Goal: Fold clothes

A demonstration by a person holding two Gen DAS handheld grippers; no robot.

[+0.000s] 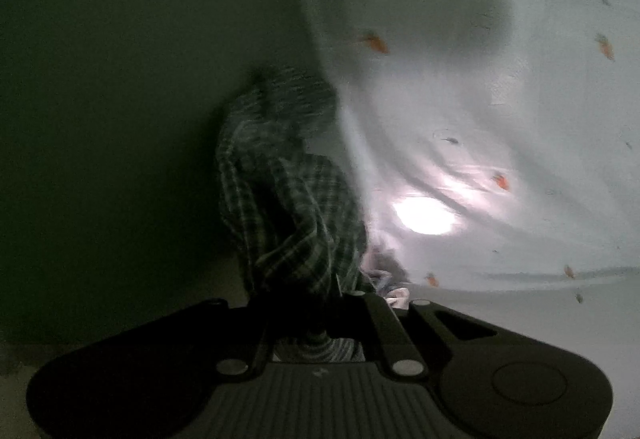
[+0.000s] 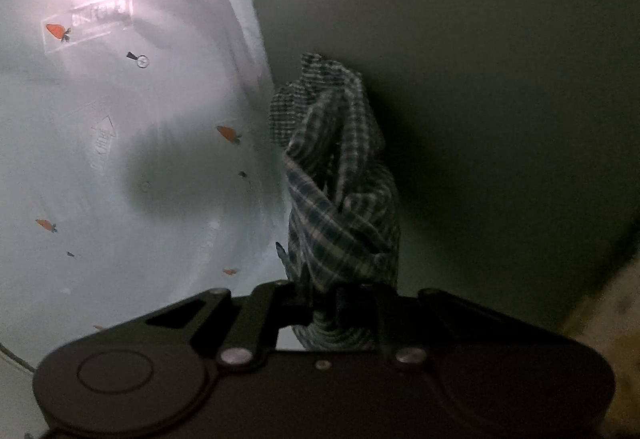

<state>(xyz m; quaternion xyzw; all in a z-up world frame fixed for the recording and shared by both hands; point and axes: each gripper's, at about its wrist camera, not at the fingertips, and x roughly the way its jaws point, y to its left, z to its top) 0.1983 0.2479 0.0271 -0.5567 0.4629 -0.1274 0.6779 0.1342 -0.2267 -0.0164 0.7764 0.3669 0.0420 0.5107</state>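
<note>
A dark green and white plaid garment [image 1: 288, 191] hangs bunched and twisted from my left gripper [image 1: 308, 303], which is shut on its edge. The same plaid garment [image 2: 340, 183] also hangs in a twisted bunch from my right gripper [image 2: 340, 295], which is shut on another part of it. Both views are dim and slightly blurred. The cloth rises away from each gripper and covers the fingertips.
A pale cloth or sheet printed with small orange carrots [image 1: 500, 119] fills the right of the left wrist view and shows in the right wrist view [image 2: 120, 159] on the left. A plain dark grey-green surface [image 1: 120, 119] lies beside it [image 2: 500, 99].
</note>
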